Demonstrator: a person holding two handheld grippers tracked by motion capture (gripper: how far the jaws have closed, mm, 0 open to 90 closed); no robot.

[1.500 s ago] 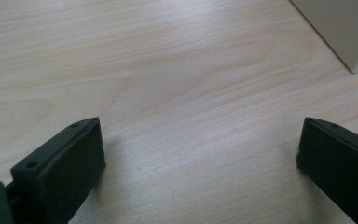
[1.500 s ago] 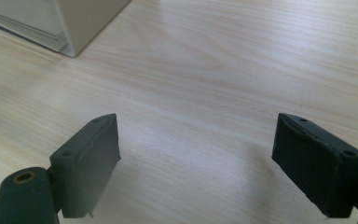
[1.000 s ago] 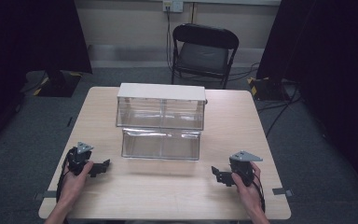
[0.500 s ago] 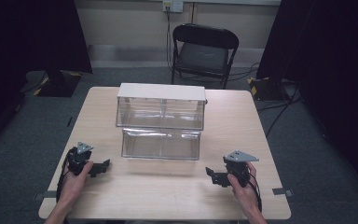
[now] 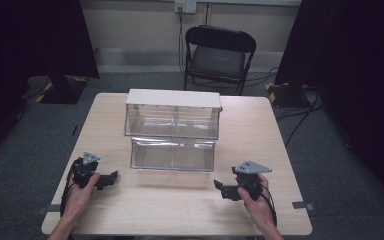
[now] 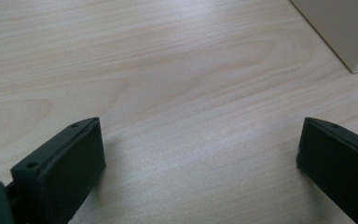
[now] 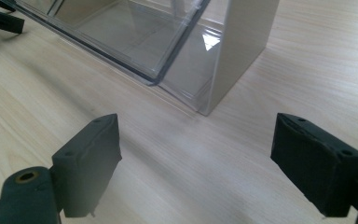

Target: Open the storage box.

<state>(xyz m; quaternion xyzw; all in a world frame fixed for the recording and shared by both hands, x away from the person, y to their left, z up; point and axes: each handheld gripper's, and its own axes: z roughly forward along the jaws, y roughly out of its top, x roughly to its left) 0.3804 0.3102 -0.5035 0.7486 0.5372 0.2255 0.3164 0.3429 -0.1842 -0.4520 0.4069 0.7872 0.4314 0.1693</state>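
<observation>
I have the left gripper low over the desk near its front left corner, jaws spread wide and holding nothing; in the left gripper view bare wood lies between them, with a corner of the cabinet at the upper right. My right gripper sits near the front right, jaws likewise wide apart and empty, pointed toward the clear drawer cabinet. That cabinet stands mid-desk, its lower drawer pulled out toward me. In the right gripper view the drawer's front corner lies just ahead of the jaws, untouched.
</observation>
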